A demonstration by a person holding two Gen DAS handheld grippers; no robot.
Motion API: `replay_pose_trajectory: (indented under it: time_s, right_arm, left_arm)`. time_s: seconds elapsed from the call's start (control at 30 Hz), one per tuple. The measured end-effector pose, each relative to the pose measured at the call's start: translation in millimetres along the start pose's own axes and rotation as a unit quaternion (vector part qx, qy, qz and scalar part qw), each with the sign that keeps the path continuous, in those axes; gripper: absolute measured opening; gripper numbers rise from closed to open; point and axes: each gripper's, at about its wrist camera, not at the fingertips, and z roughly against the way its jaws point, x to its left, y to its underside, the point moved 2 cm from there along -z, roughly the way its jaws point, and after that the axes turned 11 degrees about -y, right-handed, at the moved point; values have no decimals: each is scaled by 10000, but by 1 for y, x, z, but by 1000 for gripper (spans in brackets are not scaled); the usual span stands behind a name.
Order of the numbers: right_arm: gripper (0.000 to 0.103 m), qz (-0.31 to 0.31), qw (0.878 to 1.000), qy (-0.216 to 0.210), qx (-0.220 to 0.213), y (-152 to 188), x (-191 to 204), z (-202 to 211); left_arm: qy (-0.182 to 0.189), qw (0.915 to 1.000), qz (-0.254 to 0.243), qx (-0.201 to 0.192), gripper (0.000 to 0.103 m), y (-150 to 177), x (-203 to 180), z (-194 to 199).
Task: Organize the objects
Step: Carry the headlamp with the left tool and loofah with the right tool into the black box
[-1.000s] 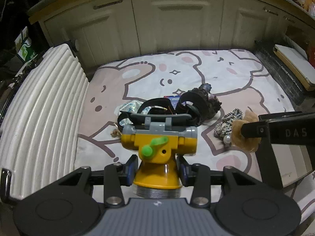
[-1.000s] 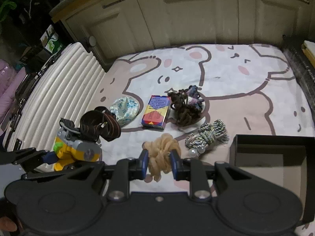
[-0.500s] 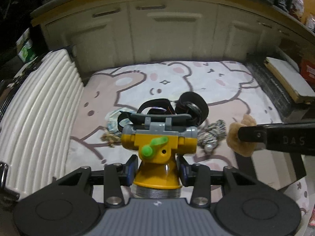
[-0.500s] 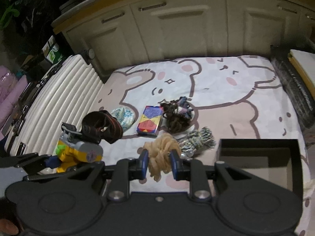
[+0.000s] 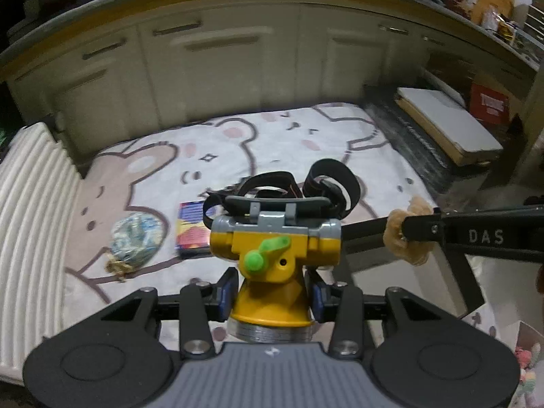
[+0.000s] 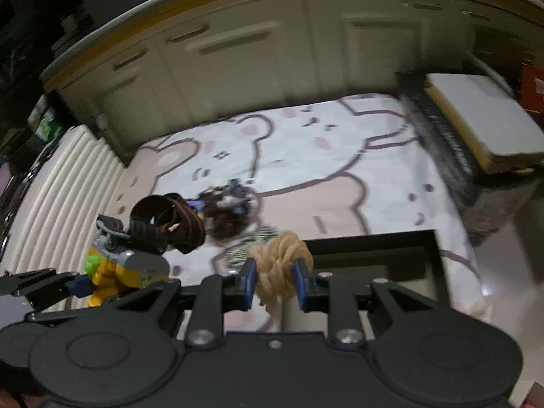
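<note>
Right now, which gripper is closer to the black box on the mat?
Right. The right gripper, clamping a tan scrunchie, hangs at the black box's near-left edge; the left gripper, gripping the yellow headlamp, sits further left.

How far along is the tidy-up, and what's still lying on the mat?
Nothing visibly put away yet: the black box looks empty where it shows. In hand: the left gripper is shut on the yellow headlamp, the right gripper on the beige scrunchie. Left on the bear mat: the colourful small box, the blue patterned pouch, the dark hair ties and the striped scrunchie.
</note>
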Motion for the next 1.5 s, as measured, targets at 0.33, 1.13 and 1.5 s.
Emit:
replay_pose_trajectory:
  time_s: [0.33, 1.13, 1.5]
  right_arm:
    - [25, -527, 9980, 332, -109, 10, -72, 25]
    - [25, -993, 9850, 462, 1331, 42, -127, -37]
    - [25, -1047, 9804, 496, 1596, 48, -132, -48]
  left_arm:
    - [638, 9973, -360, 68, 44, -12, -73, -8]
    - [846, 9779, -391, 1870, 44, 16, -145, -96]
    - [786, 9681, -224, 2367, 44, 28, -146, -114]
